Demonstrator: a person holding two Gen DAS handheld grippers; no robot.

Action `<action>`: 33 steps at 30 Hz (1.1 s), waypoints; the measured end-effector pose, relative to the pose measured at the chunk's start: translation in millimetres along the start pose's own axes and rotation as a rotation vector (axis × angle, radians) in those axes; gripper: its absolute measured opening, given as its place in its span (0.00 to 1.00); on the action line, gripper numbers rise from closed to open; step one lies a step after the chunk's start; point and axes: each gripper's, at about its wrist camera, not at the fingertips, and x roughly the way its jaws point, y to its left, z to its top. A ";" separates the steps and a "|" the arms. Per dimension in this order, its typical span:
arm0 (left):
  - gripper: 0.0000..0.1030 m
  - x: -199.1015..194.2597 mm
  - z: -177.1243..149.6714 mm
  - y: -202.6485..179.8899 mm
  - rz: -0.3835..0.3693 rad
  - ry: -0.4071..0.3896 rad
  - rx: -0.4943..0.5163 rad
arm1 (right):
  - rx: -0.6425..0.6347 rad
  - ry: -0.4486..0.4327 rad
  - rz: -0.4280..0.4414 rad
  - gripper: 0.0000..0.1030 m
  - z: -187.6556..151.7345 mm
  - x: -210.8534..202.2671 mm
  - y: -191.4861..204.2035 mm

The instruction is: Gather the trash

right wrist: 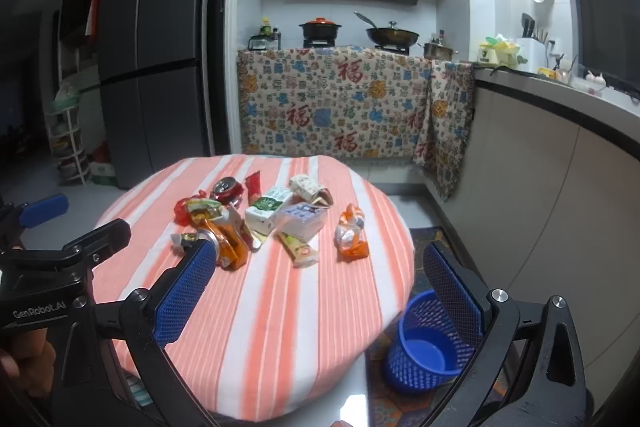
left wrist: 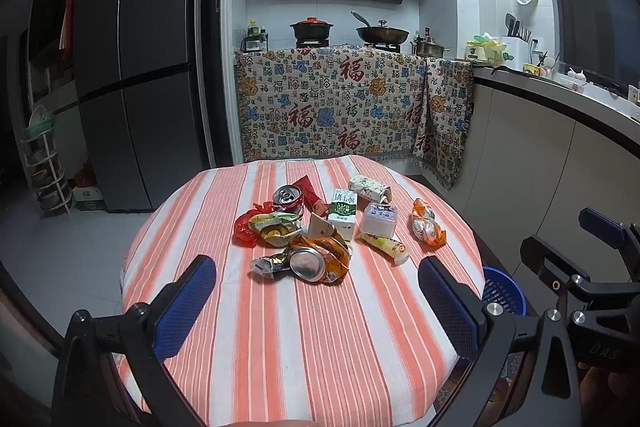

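A pile of trash lies mid-table on the striped cloth (left wrist: 304, 339): a crushed silver can (left wrist: 307, 263) in an orange wrapper, a red can (left wrist: 287, 195), a green milk carton (left wrist: 343, 211), a clear plastic box (left wrist: 378, 218), a yellow tube wrapper (left wrist: 386, 246) and an orange snack bag (left wrist: 427, 223). The same pile shows in the right wrist view, with the milk carton (right wrist: 267, 211) and the snack bag (right wrist: 351, 233). My left gripper (left wrist: 316, 275) is open and empty, short of the pile. My right gripper (right wrist: 320, 267) is open and empty, over the table's right part. A blue mesh bin (right wrist: 430, 343) stands on the floor right of the table.
The bin's rim (left wrist: 503, 291) peeks past the table edge in the left wrist view. A grey fridge (left wrist: 136, 67) stands at the left, a cloth-draped stove counter (left wrist: 340, 103) behind the table, and a long counter (right wrist: 560, 147) along the right wall.
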 end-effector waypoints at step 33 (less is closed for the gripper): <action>1.00 -3.6 -5.4 -3.3 -0.004 -0.001 0.001 | -0.004 -0.013 -0.001 1.00 4.8 -3.0 3.3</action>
